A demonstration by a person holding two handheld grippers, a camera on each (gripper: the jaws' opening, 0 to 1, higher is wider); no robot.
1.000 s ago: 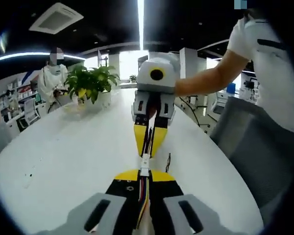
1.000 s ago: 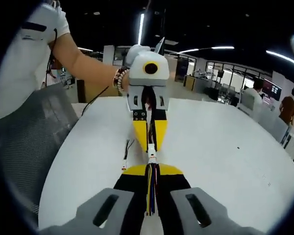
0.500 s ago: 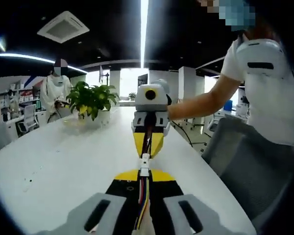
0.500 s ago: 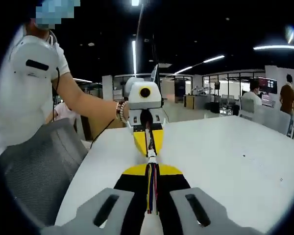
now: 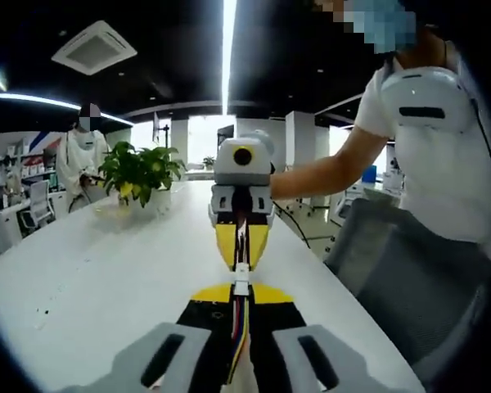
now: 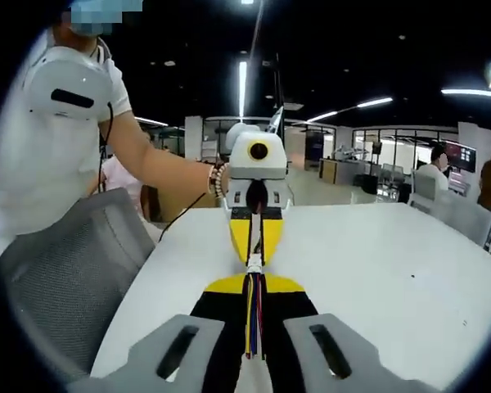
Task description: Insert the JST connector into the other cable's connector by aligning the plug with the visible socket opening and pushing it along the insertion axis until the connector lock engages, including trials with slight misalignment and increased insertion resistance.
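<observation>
In the left gripper view my left gripper (image 5: pixel 241 292) is shut on a cable of coloured wires (image 5: pixel 239 327) that ends in a small white JST connector (image 5: pixel 241 279). Facing it tip to tip, my right gripper (image 5: pixel 240 255) is shut on a dark cable running to the same connector. In the right gripper view the right gripper (image 6: pixel 254 283) holds its own coloured wires (image 6: pixel 254 319), and the white connector (image 6: pixel 254 264) sits between its yellow tips and those of the left gripper (image 6: pixel 254 250). The two connector halves look joined in line; the lock is too small to judge.
A long white table (image 5: pixel 106 262) lies below both grippers. A potted plant (image 5: pixel 137 169) stands at its far left. A grey mesh chair (image 6: pixel 61 274) is beside the person holding the grippers. Another person (image 5: pixel 80 155) stands behind the plant, and others (image 6: pixel 435 168) sit far off.
Both views have tilted up from the table toward the room; a loose cable on the table has left the picture. The grippers stay tip to tip, each still shut on its cable.
</observation>
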